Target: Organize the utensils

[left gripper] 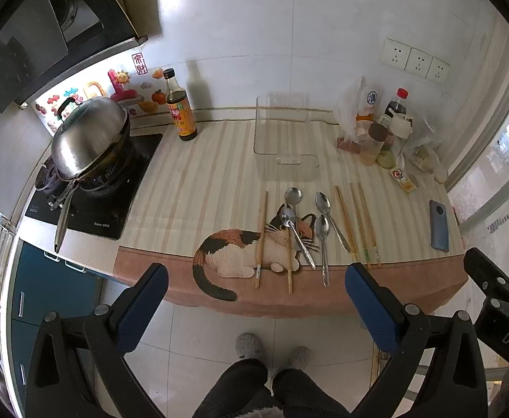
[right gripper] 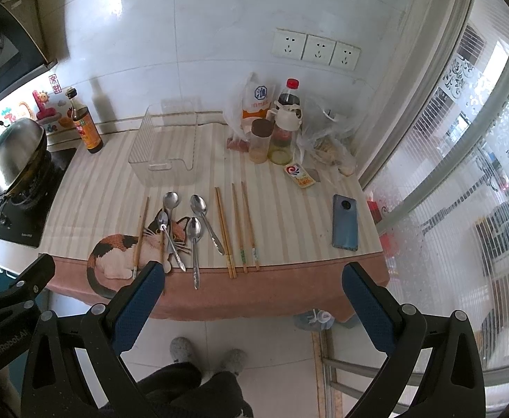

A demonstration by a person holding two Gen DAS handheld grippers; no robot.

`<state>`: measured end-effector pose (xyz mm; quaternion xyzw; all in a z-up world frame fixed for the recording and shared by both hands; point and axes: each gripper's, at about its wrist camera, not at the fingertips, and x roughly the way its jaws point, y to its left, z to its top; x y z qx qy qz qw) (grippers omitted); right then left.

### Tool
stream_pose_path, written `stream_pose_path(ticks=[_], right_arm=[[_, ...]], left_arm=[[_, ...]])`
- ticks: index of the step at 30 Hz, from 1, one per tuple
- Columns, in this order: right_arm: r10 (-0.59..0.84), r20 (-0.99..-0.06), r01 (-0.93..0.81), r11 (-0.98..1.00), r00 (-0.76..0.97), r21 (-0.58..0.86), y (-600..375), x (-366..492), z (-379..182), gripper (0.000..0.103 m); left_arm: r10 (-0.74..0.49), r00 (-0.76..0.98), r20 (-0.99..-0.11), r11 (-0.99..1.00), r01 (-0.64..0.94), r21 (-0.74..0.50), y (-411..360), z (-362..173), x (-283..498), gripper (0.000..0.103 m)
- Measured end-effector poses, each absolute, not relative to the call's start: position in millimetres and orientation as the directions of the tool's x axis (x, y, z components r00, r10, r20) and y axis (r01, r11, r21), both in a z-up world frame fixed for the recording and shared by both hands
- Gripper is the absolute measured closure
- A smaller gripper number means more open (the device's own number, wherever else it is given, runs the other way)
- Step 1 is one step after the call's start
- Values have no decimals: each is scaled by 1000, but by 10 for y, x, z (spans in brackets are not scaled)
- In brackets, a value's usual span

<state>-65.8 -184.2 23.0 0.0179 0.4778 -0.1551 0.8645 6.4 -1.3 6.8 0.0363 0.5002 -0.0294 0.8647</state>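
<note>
Left gripper (left gripper: 254, 289) agape, empty | right gripper (right gripper: 254, 285) agape, empty | spoons (right gripper: 194, 233), chopsticks (right gripper: 235, 226) ahead

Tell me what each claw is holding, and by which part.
Nothing. Left claw and right claw are both open and empty, short of the spoons and chopsticks.

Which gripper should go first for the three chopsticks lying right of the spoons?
Right, probably. In the right wrist view the three chopsticks lie ahead of the open right gripper, between its fingers. In the left wrist view they sit toward its right finger, and the left gripper faces the spoons.
</note>
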Motion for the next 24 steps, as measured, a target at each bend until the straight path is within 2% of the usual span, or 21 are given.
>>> stream_pose_path(ticks=[24], right_arm=[[-250, -831, 285, 952, 496, -116, -1902, -667, 231, 0]], left_arm=[[-13, 506, -862, 996, 87, 36, -70, 146, 140, 0]])
